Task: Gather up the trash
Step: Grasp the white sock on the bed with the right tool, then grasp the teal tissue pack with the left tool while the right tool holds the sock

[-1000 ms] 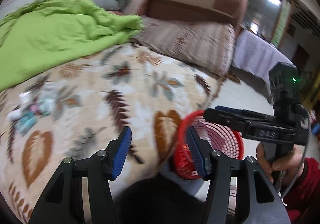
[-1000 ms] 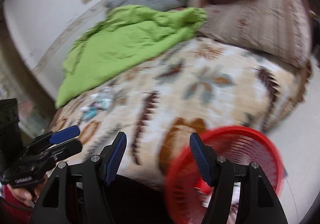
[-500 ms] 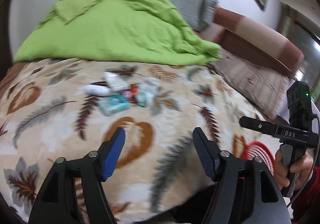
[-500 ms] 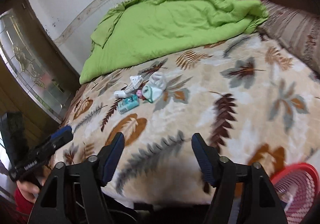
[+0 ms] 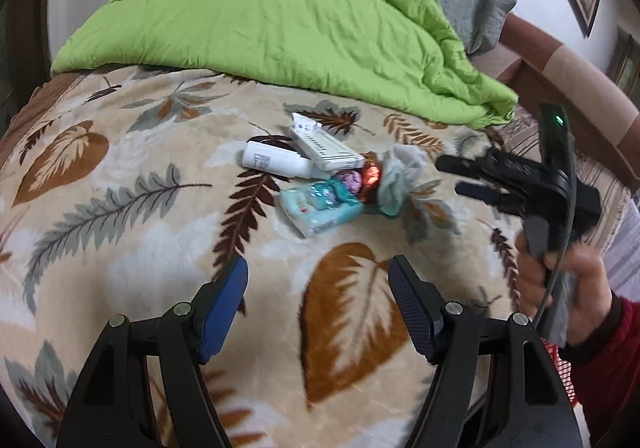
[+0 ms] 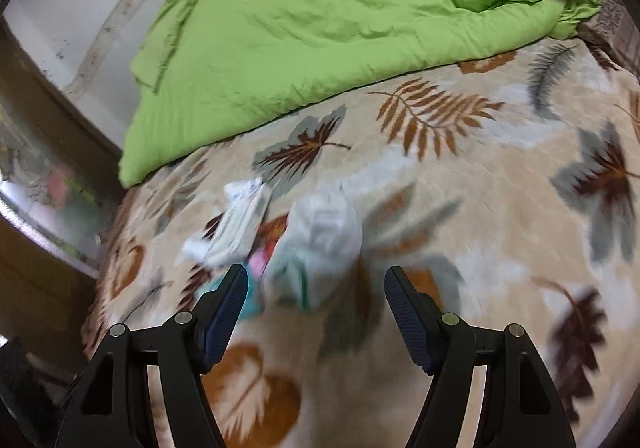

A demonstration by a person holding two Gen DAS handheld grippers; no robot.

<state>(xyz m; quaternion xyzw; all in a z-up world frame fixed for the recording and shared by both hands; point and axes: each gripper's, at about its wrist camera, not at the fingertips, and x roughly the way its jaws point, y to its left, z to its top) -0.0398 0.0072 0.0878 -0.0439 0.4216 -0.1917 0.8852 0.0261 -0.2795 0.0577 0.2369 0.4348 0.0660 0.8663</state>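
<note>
Trash pile mid-frame on the leaf-print blanket, both grippers wide and empty.

The right gripper hangs over the crumpled white wrapper; closing there could pinch plush blanket or scatter the touching pieces, while the left gripper sits lower in frame.

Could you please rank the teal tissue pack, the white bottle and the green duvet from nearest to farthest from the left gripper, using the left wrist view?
From the left gripper:
1. Teal tissue pack, just ahead.
2. White bottle, beyond, slightly left.
3. Green duvet, at the back.
</note>
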